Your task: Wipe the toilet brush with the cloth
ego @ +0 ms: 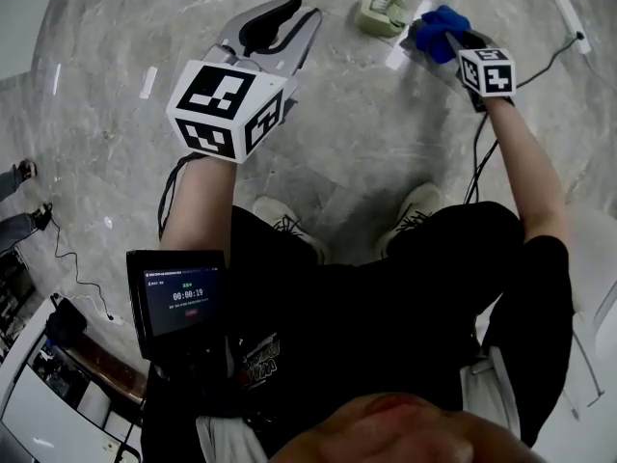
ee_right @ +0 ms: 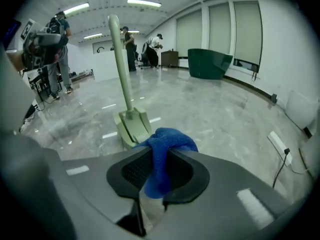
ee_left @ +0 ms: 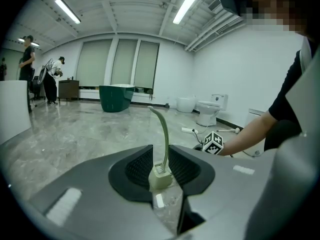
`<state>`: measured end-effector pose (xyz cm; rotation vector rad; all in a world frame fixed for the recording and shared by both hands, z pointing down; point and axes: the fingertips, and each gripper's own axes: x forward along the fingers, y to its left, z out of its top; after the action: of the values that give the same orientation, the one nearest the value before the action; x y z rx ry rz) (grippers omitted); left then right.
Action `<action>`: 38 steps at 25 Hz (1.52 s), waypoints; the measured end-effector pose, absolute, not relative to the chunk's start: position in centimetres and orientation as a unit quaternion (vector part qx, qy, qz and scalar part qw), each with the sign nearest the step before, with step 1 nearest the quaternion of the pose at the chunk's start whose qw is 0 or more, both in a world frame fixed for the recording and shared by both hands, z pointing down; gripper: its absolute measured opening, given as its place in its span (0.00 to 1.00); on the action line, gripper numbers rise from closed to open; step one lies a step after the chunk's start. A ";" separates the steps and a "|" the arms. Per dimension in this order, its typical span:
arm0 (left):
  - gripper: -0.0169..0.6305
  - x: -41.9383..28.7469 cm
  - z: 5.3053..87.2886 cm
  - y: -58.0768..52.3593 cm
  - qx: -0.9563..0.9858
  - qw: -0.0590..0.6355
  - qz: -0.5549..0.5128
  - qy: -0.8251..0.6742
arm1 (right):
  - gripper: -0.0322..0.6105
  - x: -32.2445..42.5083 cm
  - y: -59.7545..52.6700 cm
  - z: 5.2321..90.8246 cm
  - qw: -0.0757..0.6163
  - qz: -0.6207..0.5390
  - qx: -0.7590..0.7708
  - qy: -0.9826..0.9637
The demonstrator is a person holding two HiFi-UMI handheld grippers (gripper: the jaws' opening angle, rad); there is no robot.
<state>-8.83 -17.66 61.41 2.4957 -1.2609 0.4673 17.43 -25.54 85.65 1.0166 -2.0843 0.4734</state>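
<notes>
The floor point(ego: 366, 133) looks like shiny, smooth stone. The blue cloth point(ee_right: 167, 139) is soft and fuzzy. The green brush point(ee_right: 123, 74) looks like smooth, dull plastic.

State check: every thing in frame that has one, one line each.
left tool: open, empty.
right tool: shut on cloth.
cloth: bunched, clamped between the right tool's jaws.
toilet brush: upright in its holder on the floor.
screen: on, timer showing.

Ceiling lights point(ee_left: 186, 5) glare brightly; fisheye edges darken.
</notes>
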 end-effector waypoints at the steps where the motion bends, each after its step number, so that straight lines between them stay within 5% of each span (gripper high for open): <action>1: 0.18 -8.9 61.4 -17.6 0.870 0.150 0.164 -0.440 | 0.16 17.9 -25.2 86.9 0.395 0.189 0.395 -0.808; 10: 0.17 -8.6 61.3 -17.7 0.873 0.151 0.168 -0.432 | 0.16 19.7 -21.5 92.2 0.492 0.191 0.342 -0.778; 32: 0.17 -8.4 61.8 -17.7 0.872 0.156 0.175 -0.431 | 0.16 27.9 -19.3 95.3 0.590 0.230 0.377 -0.676; 38: 0.17 -8.4 61.8 -17.8 0.872 0.155 0.175 -0.429 | 0.18 28.9 -19.3 94.8 0.512 0.280 0.405 -0.704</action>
<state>-8.36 -17.78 61.79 2.4998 -1.2297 0.5020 28.86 -19.30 94.80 0.9751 -1.6926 0.6725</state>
